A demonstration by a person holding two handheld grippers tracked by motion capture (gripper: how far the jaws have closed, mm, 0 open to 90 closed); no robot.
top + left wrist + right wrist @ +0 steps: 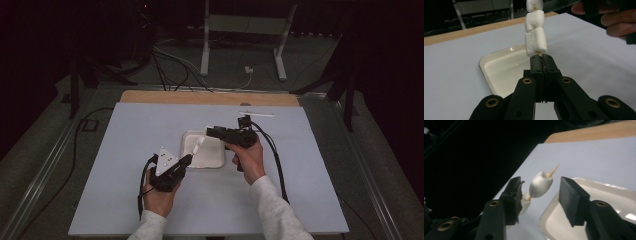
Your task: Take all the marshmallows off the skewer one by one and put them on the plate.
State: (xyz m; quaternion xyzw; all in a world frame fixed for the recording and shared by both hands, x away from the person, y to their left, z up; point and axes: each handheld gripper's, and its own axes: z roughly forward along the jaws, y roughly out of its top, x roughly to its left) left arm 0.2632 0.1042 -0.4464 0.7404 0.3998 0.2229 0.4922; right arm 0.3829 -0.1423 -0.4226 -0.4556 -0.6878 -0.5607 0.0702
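Your left tongs [541, 60] pinch the skewer [553, 171]; right tongs [540, 197] gape around the top marshmallow [540, 185], mid-frame. Close gently, pull straight.

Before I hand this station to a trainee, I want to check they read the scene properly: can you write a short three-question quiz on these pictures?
1. True or false: the left gripper is shut on the thin wooden skewer.
2. How many white marshmallows show on the skewer in the left gripper view?
3. The right gripper is: A) open around the top marshmallow, B) shut on the white rectangular enamel tray, C) resting flat on the table.

Key: 1 true; 2 three; 3 A.
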